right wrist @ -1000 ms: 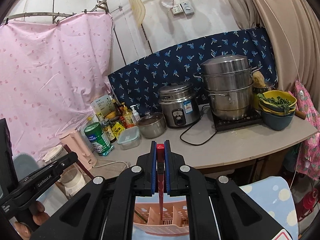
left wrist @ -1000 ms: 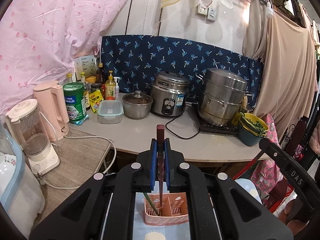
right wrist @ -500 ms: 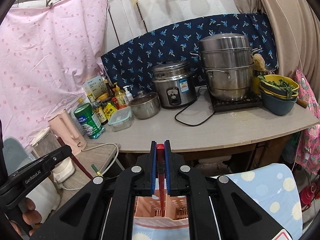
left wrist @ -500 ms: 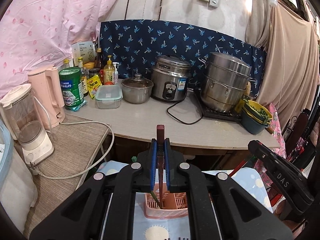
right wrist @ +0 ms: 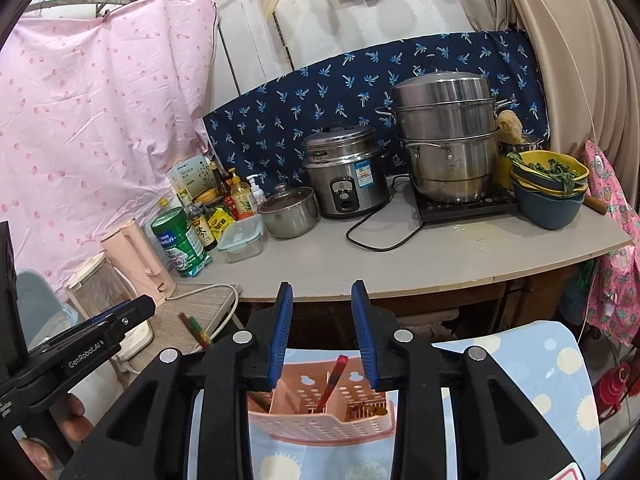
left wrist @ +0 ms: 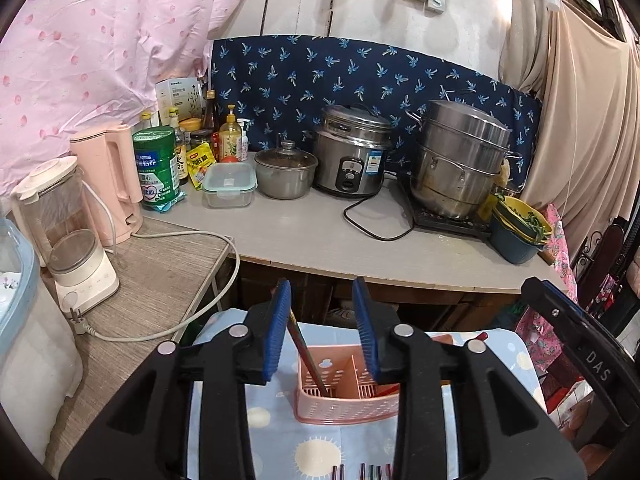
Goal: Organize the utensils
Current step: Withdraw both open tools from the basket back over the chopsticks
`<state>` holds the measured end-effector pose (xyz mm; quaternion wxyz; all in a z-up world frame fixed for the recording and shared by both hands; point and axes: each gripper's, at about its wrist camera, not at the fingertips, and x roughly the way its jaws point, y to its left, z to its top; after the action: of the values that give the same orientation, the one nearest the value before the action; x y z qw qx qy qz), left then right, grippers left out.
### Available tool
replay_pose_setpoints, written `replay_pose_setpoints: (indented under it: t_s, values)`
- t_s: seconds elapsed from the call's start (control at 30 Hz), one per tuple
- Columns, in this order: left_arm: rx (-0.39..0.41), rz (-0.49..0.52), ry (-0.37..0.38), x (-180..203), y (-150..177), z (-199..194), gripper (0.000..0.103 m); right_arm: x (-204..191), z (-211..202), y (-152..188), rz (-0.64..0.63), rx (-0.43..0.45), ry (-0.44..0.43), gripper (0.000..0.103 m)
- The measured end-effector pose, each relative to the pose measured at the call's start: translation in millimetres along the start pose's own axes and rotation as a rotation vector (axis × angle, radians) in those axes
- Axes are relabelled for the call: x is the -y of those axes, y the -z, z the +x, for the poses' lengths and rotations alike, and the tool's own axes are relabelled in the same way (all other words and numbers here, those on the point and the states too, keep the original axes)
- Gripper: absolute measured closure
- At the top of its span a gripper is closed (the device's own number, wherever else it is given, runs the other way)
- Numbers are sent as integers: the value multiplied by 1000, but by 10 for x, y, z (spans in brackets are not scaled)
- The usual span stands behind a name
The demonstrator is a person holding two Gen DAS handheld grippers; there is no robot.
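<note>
1. The left hand-held gripper (left wrist: 322,330) is hanging wide apart over the pink basket (left wrist: 347,410), gripping nothing.
2. A dark chopstick (left wrist: 306,356) is leaning inside the basket's left part.
3. The right hand-held gripper (right wrist: 322,334) is spread apart too, gripping nothing.
4. A red chopstick (right wrist: 331,382) is leaning in the basket's middle part.

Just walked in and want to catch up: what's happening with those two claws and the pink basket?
A person is sorting chopsticks into the pink utensil basket on the blue cloth. Both the left claw and the right claw hang open above it, holding nothing. A dark chopstick leans in one compartment, and a red chopstick stands tilted in another. More chopsticks lie on the cloth in front, yet to be sorted.
</note>
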<state>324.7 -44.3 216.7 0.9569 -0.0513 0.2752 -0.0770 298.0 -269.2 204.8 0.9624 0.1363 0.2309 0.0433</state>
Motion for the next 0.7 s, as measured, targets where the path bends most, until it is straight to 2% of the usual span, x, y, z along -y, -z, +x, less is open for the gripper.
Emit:
replay_pose_setpoints:
  t_s: [0.23,0.7]
  values:
    - [-16,24,-29,9,168,-168,67,-37,-216,206,-16,-15,-5,69]
    - [-63,41,-60,-42,681,-541,67,-214,-759,867,-101,-70,15,69]
